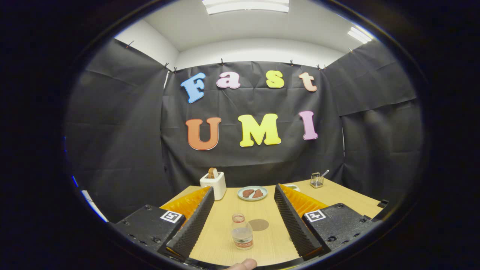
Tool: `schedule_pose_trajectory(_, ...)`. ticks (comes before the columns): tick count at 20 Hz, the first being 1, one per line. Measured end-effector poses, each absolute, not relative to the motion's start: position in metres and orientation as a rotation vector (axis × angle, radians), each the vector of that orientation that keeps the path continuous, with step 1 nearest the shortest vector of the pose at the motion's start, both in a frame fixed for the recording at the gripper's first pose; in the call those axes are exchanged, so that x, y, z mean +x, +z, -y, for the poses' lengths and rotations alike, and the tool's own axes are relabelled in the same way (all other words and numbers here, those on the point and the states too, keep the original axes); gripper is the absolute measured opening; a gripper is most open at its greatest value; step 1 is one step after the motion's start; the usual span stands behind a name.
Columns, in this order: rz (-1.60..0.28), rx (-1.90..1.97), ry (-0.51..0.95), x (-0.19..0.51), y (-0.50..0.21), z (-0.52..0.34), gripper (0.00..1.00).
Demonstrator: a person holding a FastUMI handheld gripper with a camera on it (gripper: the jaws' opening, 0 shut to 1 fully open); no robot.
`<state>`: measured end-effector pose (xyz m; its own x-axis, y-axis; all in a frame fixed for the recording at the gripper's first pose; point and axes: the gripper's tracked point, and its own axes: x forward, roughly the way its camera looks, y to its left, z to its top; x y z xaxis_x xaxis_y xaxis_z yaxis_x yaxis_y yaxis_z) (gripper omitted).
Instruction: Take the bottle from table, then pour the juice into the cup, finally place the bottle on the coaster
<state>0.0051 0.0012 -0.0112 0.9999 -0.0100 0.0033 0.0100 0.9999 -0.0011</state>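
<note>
1. Gripper view, low centre of the frame: the bottle (242,231) stands upright on the table (221,232), between my two fingers and nearer their roots than their tips. Its long axis runs straight up — the cap is on top, the label band low on the body.
2. My gripper (243,193) is spread wide and grips nothing; there is bare wood on either side of the bottle, so neither finger touches it.
3. The coaster (258,225) is the dark disc just right of the bottle and a little beyond it, also inside the gap.
4. Further up the frame, past the fingertips: a plate (252,193) at centre, a toaster (213,184) to its left, a small wire holder (317,180) to the upper right.
5. I cannot pick out the cup.
6. My judgement — the bottle is already framed, so the next move is to close squarely on its body.
</note>
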Motion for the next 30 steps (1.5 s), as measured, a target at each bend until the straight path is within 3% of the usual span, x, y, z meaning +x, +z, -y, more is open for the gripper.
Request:
schedule_pose_trajectory(10, 0.001, -0.014, -0.012, 0.007, -0.026, -0.002, 1.00)
schedule_pose_trajectory(30, -0.085, -0.092, -0.087, 0.057, -0.158, 0.008, 1.00)
